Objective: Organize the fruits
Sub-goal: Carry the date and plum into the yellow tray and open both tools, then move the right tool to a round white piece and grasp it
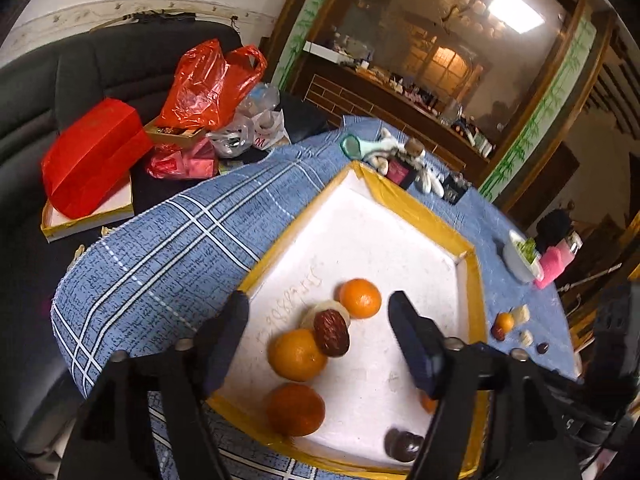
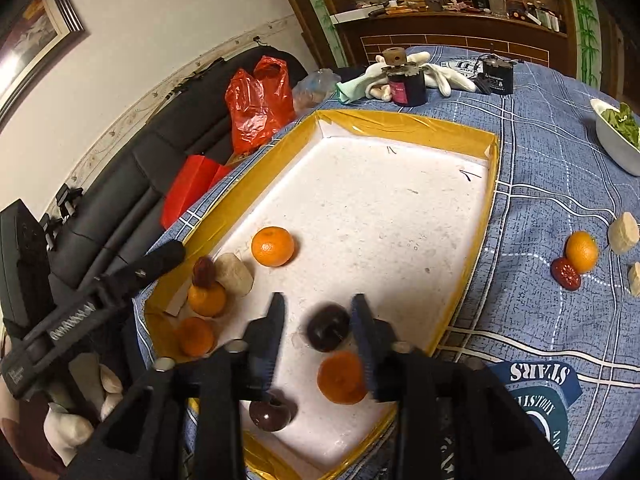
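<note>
A white foam tray with a yellow taped rim (image 1: 416, 208) (image 2: 400, 124) lies on the blue checked cloth. In it are several oranges (image 1: 360, 298) (image 2: 273, 246), a red date (image 1: 331, 333) (image 2: 204, 272), a pale chunk (image 2: 234, 274) and dark plums (image 2: 328, 328). My left gripper (image 1: 318, 322) is open above the date and oranges. My right gripper (image 2: 318, 314) is open, its fingers either side of a dark plum, with an orange (image 2: 342, 378) below it. Loose on the cloth to the right lie an orange (image 2: 581, 251), a red date (image 2: 565, 274) and pale chunks (image 2: 623, 233).
At the table's far end stand a dark jar (image 2: 406, 80), white gloves (image 2: 440, 72) and a black box (image 2: 497, 76). A white bowl of greens (image 2: 618, 134) sits far right. Red bags (image 1: 200, 84) and a red box (image 1: 92, 156) lie on the black sofa to the left.
</note>
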`<state>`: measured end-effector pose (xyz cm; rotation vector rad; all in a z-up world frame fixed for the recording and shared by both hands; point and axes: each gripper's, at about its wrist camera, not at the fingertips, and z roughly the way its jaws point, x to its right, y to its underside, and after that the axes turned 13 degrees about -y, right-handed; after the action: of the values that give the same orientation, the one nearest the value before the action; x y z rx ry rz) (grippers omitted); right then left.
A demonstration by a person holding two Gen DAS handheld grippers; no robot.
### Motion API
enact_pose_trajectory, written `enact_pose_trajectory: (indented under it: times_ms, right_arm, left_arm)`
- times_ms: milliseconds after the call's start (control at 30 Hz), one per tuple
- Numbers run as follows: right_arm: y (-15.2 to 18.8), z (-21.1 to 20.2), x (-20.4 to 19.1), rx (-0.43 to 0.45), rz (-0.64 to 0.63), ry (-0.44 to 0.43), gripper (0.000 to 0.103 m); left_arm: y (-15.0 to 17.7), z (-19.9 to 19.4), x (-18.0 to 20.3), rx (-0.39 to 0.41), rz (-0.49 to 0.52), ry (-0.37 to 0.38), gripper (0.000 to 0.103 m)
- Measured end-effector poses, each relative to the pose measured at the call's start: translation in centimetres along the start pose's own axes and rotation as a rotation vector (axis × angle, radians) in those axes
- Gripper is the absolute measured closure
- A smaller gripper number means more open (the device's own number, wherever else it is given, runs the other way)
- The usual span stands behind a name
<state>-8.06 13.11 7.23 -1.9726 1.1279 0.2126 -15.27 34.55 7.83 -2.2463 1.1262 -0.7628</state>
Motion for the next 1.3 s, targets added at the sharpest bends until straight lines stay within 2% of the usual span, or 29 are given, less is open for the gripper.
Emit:
enact_pose_trajectory:
  times_ms: [167,267,400,500,667,833,1033,1133,1233,1267,1300]
  right_arm:
    - [0.0,-2.0,0.1,0.049,0.022,-0.001,0.053]
    - [0.3,-5.0,1.2,0.102,0.039,0.021,0.053]
    - [1.4,-10.8,4.0,0.181,0.061,0.129,0.05]
    - [3.2,-15.6,8.0,0.229,0.115,0.264,0.047]
    - [5.0,-19.3,13.9,0.253,0.218,0.388,0.047]
    - [4.0,-18.6,16.8,0.258,0.242,0.373,0.048]
    - [-0.9,-14.2,18.4,0.206,0.201,0.34,0.048]
    - [-3.0,-11.1,19.9,0.147,0.185,0.386,0.048]
    - [-3.6,-9.4,21.5,0.109,0.195,0.413,0.048]
    - [-3.7,-9.1,21.9,0.102,0.198,0.412,0.064]
    - [-3.6,-9.0,22.2,0.099,0.203,0.407,0.064]
  left_arm:
    - [-0.2,-0.7,0.1,-0.008,-0.021,0.013,0.016]
    - [-0.1,-1.3,0.9,-0.002,-0.009,0.037,0.015]
    - [0.4,-1.8,3.3,-0.009,0.038,0.107,0.015]
    - [1.1,-2.1,5.9,-0.009,0.106,0.127,0.015]
    - [2.5,-2.4,9.4,-0.029,0.19,0.151,0.015]
    - [3.8,-2.9,12.9,-0.03,0.286,0.146,0.015]
    - [4.9,-2.9,16.1,-0.037,0.366,0.137,0.015]
    - [5.2,-2.7,17.4,-0.037,0.411,0.133,0.015]
    - [5.3,-2.4,18.8,-0.032,0.451,0.124,0.015]
    - [5.4,-2.2,19.3,-0.032,0.462,0.123,0.015]
    - [5.5,-2.0,19.9,-0.033,0.473,0.123,0.015]
